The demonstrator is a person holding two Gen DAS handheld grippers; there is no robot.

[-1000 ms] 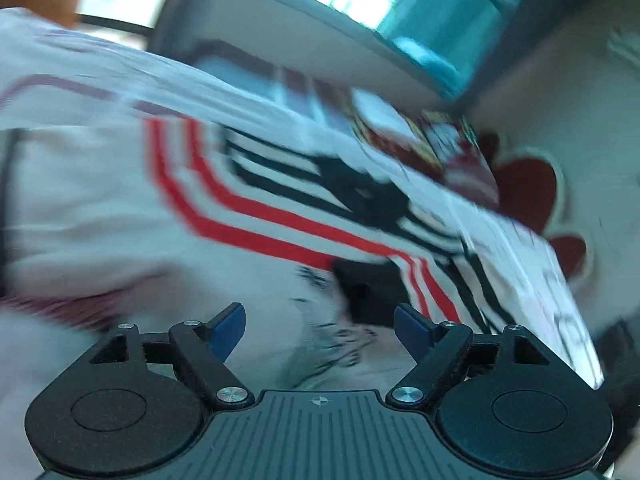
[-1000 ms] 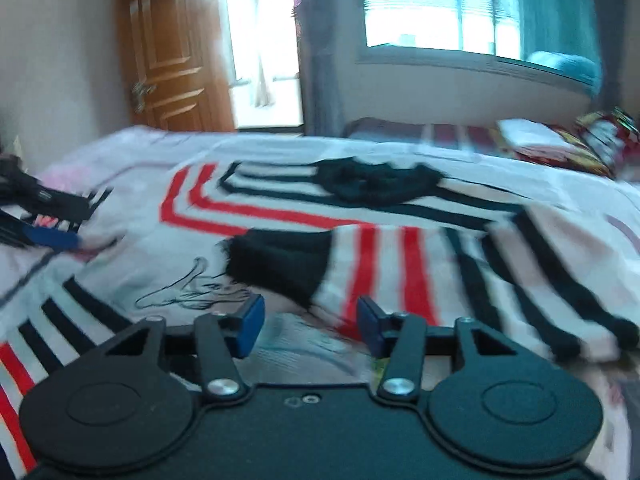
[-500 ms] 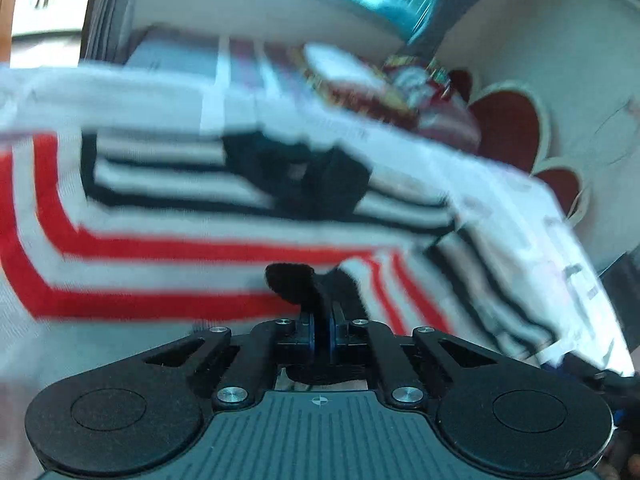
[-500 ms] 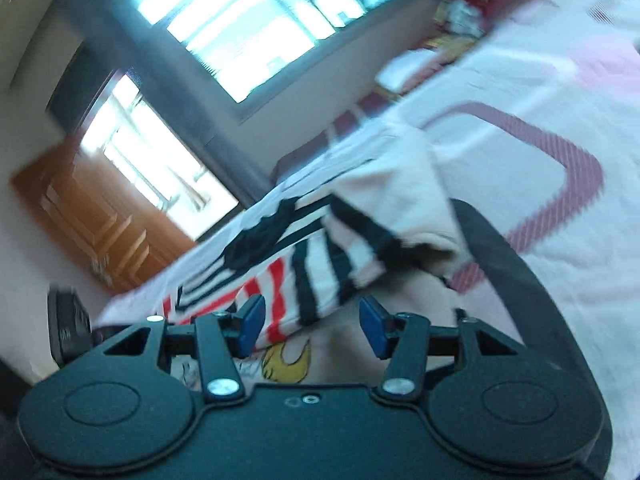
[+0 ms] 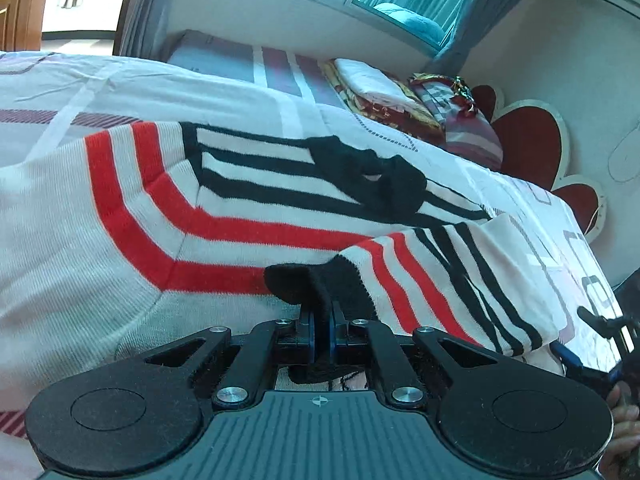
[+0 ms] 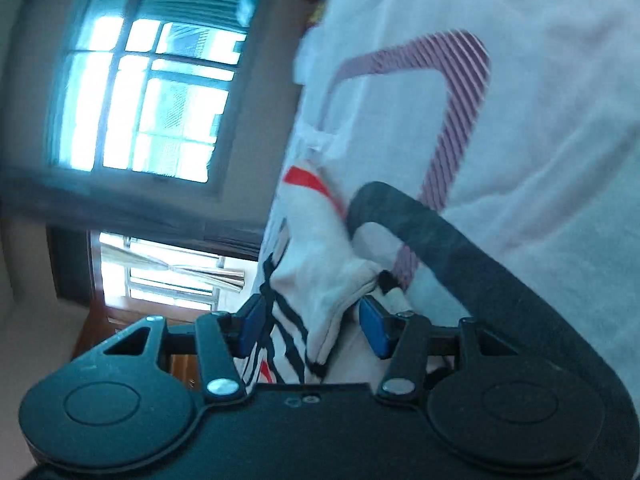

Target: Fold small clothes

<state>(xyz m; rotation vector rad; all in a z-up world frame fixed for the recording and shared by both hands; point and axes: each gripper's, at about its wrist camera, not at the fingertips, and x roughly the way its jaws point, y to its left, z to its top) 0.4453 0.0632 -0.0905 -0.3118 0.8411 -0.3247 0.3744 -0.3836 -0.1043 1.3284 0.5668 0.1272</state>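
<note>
Looking along the left gripper (image 5: pixel 322 330), its jaws are clenched on the black cuff (image 5: pixel 320 288) of a sleeve, folded in over the body of a white sweater (image 5: pixel 120 216) with red and black stripes. The sweater lies spread on the bed (image 5: pixel 240 96), with folded bedding (image 5: pixel 384 88) near the headboard (image 5: pixel 524 148).

From the right gripper (image 6: pixel 314 324), the view is tipped sideways and blurred. Its jaws are parted, a bunched edge of the sweater (image 6: pixel 320 280) lying between the blue pads (image 6: pixel 374 330) unpinched, beside a black strap (image 6: pixel 460 252) over the bedsheet (image 6: pixel 540 120).
</note>
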